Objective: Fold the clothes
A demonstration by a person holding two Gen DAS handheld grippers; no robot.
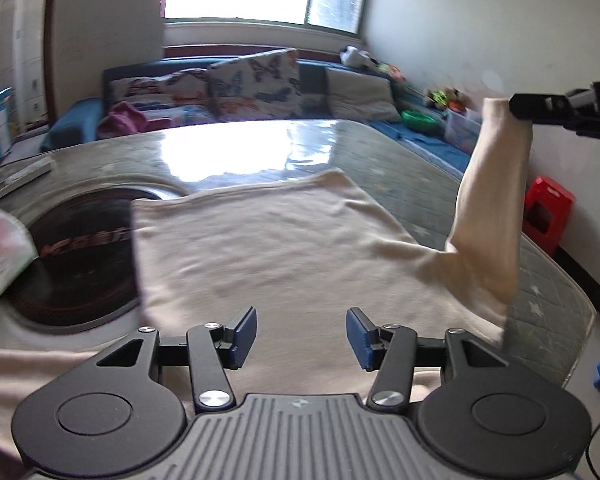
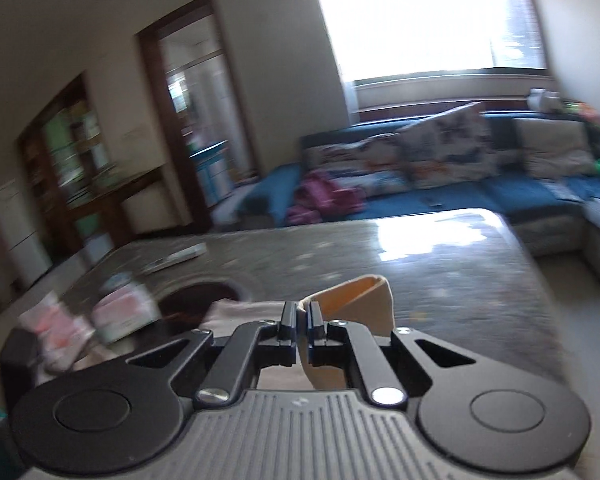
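Observation:
A cream long-sleeved garment point(image 1: 268, 248) lies spread flat on the glossy grey table point(image 1: 228, 144). Its right sleeve point(image 1: 496, 200) is lifted upright, pinched at the cuff by my right gripper point(image 1: 518, 110), which enters from the right edge. In the right wrist view the right gripper point(image 2: 302, 316) is shut on the cream sleeve cuff point(image 2: 360, 300), well above the table. My left gripper point(image 1: 302, 334) hovers low over the garment's near part, its blue-padded fingers point(image 1: 246, 330) wide apart with nothing between them.
A dark round inset point(image 1: 80, 260) sits in the table left of the garment, with a packet point(image 1: 0, 256) beside it. A blue sofa with butterfly cushions point(image 1: 252, 84) stands beyond the table. A red stool point(image 1: 546, 208) stands by the right wall.

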